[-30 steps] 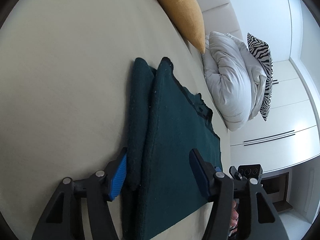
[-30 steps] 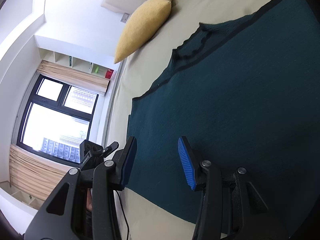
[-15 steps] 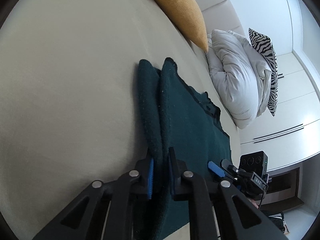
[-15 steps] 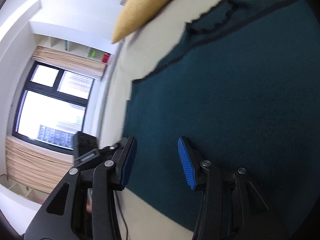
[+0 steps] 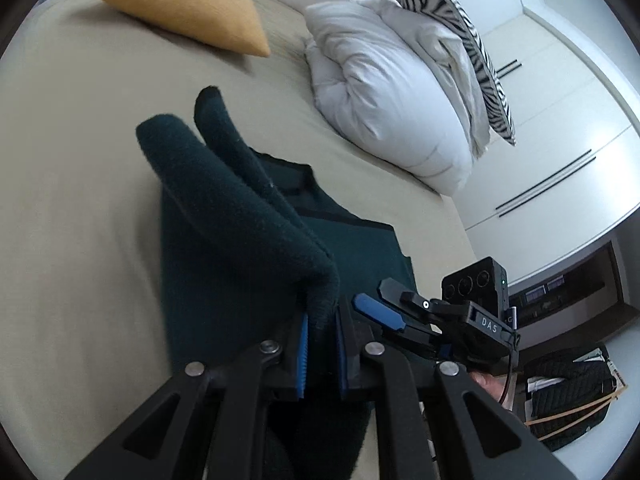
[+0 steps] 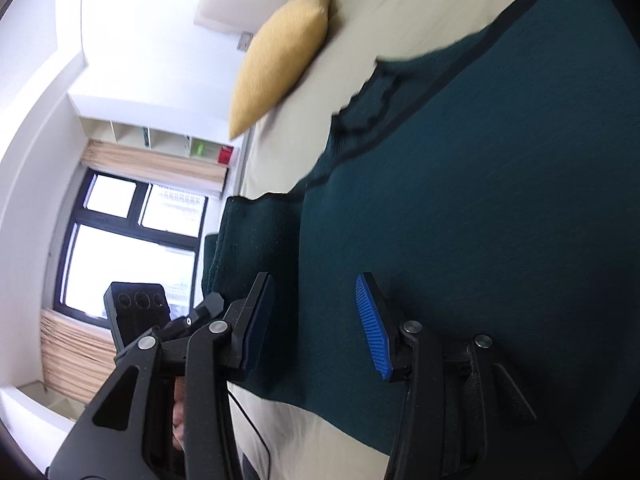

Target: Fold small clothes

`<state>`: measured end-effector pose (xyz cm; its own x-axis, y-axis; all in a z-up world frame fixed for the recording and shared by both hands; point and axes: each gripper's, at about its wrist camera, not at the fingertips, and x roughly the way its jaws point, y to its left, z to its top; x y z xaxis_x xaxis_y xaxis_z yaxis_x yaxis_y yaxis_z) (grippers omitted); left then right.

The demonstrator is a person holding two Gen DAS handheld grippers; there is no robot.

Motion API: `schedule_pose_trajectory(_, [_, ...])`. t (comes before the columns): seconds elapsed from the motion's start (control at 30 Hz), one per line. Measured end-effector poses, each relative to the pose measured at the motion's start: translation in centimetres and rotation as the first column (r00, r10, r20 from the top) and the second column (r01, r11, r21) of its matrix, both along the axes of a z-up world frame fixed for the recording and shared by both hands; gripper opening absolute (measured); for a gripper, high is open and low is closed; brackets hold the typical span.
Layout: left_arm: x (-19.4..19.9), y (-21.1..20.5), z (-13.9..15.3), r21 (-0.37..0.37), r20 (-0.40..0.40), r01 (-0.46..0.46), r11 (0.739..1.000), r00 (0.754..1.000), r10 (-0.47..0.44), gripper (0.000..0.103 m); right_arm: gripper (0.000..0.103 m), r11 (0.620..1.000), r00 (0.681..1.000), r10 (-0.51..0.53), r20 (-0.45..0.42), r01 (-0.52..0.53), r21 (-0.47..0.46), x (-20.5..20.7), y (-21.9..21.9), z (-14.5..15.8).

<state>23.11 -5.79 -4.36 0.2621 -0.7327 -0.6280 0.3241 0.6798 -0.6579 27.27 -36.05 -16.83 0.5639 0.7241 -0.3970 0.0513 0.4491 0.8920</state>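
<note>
A dark green knitted garment (image 5: pixel 352 248) with black trim lies on the beige bed (image 5: pixel 80 184). My left gripper (image 5: pixel 320 344) is shut on the garment's folded side edge (image 5: pixel 240 208) and holds it lifted off the bed. My right gripper (image 6: pixel 316 320) is open and empty, its blue pads just above the garment (image 6: pixel 480 200) near its lower hem. The right gripper also shows in the left wrist view (image 5: pixel 384 312), and the lifted fold shows at the left in the right wrist view (image 6: pixel 256 248).
A yellow cushion (image 5: pixel 180 4) lies at the head of the bed. A bunched white duvet (image 5: pixel 384 80) and a zebra pillow (image 5: pixel 452 24) lie beside it. White wardrobes (image 5: pixel 560 140) stand beyond the bed. A window (image 6: pixel 132 248) is on the other side.
My left gripper closed on the garment's side edge and lifted it up off the bed. My right gripper stayed open over the hem.
</note>
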Motion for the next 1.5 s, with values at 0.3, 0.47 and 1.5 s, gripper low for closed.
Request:
schedule_pose_trajectory(0.3, [-1.6, -8.6, -4.7, 0.086, 0.021, 0.057, 0.995, 0.998, -0.059, 0.014, 0.042, 0.998, 0.997, -0.061, -0.048, 0.062, 0.012, -1.5, -5.7, -1.1])
schedule_pose_trajectory(0.47, [-2.1, -7.2, -4.1, 0.000, 0.020, 0.081, 0.997, 0.996, -0.081, 0.048, 0.043, 0.999, 0.996, -0.050, -0.078, 0.051, 0.008, -1.3, -4.7, -1.9])
schedule_pose_trajectory(1.5, [-8.3, -2.6, -3.1, 0.149, 0.306, 0.015, 0.989, 0.950, -0.061, 0.054, 0.054, 0.995, 0.988, 0.050, -0.149, -0.062, -0.078, 1.1, -1.7, -1.6])
